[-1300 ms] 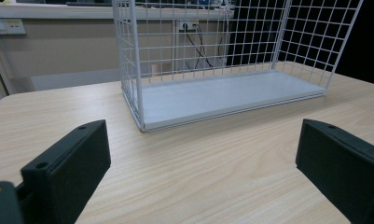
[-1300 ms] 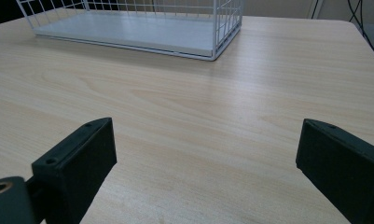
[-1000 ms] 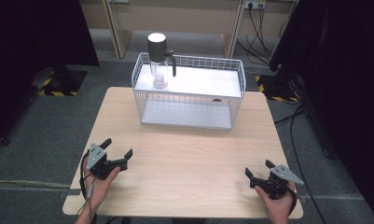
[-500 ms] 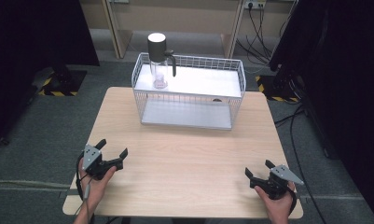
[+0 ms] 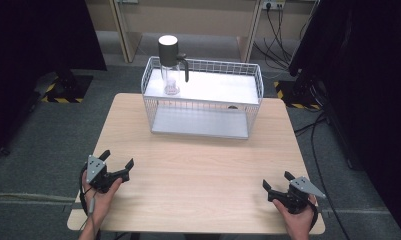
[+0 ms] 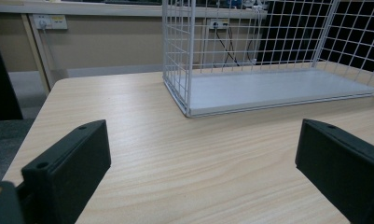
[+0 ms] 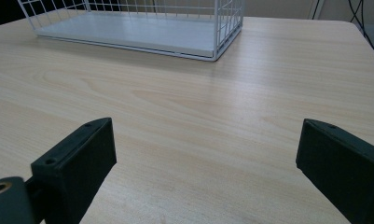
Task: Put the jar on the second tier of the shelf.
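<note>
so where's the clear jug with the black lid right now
In the high view the clear jug with the black lid stands upright on the upper shelf of the white wire basket, in its far-left corner, well away from both hand-held grippers near the table's front edge.

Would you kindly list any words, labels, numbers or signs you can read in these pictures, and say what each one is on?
No text can be read in any view.
Wall socket label: a yellow sticker with marks, too small and blurred to read.
Floor marking: yellow and black hazard stripes, a sign without words.
Wire basket, lidded jug, table, left gripper and right gripper: no lettering visible.
</note>
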A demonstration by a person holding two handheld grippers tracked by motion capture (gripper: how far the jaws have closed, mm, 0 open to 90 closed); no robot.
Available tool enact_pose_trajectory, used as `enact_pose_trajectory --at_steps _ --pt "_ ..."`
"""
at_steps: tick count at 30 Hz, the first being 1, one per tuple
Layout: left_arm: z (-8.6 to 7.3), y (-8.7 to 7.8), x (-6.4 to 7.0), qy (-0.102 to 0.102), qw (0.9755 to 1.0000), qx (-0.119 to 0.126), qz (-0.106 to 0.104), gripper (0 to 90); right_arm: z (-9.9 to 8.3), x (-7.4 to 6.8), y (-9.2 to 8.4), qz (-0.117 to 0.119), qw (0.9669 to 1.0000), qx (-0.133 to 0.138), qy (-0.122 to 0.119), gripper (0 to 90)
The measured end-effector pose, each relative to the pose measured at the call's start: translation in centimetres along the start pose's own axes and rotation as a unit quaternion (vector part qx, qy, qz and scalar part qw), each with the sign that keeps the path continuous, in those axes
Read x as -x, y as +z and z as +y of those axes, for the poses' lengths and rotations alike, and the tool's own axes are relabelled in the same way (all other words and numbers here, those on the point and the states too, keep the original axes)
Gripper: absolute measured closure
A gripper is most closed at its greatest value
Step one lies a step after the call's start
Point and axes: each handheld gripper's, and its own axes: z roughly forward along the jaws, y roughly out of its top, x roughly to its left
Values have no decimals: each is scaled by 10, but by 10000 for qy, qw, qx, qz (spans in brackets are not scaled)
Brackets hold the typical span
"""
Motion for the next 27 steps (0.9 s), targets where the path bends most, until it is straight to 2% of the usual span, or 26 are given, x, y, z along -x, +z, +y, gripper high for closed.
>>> enact_pose_trajectory --at_steps 10,19,27 --pt "-5 1 -2 22 9999 -38 111 27 0 0 0 3 10000 -5 4 51" --pt "-14 3 -2 85 9997 -182 125 28 0 0 0 8 10000 -1 -2 50" --pt "-14 3 -2 82 9998 -142 132 31 0 0 0 16 10000 -2 -10 51"
